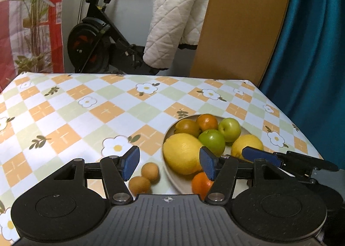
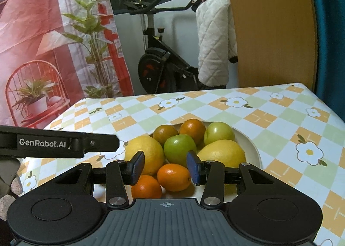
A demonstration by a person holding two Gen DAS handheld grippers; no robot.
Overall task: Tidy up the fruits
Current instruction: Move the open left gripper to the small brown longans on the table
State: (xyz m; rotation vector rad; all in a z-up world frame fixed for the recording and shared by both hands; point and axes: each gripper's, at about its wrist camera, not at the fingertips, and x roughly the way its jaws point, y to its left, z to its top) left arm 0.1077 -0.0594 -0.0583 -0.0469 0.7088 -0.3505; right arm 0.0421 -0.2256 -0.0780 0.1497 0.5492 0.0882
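Note:
A cream plate (image 1: 179,185) (image 2: 254,149) holds two lemons (image 1: 182,153) (image 2: 222,152), two green apples (image 1: 212,141) (image 2: 180,149) and several oranges (image 2: 192,129). Two small brown fruits (image 1: 150,171) lie on the tablecloth just left of the plate. My left gripper (image 1: 170,164) hangs open above the plate's left rim, nothing between its pads (image 1: 131,161). My right gripper (image 2: 166,167) stands open over the plate's near side. An orange (image 2: 173,177) lies in the gap, close to the right pad (image 2: 194,167) and apart from the left one. Each gripper shows side-on in the other view (image 1: 258,155) (image 2: 107,143).
The table (image 1: 86,116) wears a checked cloth with flowers. Behind its far edge stand an exercise bike (image 1: 97,36) draped with a white quilted blanket (image 1: 176,19), a wooden panel (image 1: 241,21) and a teal curtain (image 1: 312,51). A printed backdrop (image 2: 43,41) hangs at the left.

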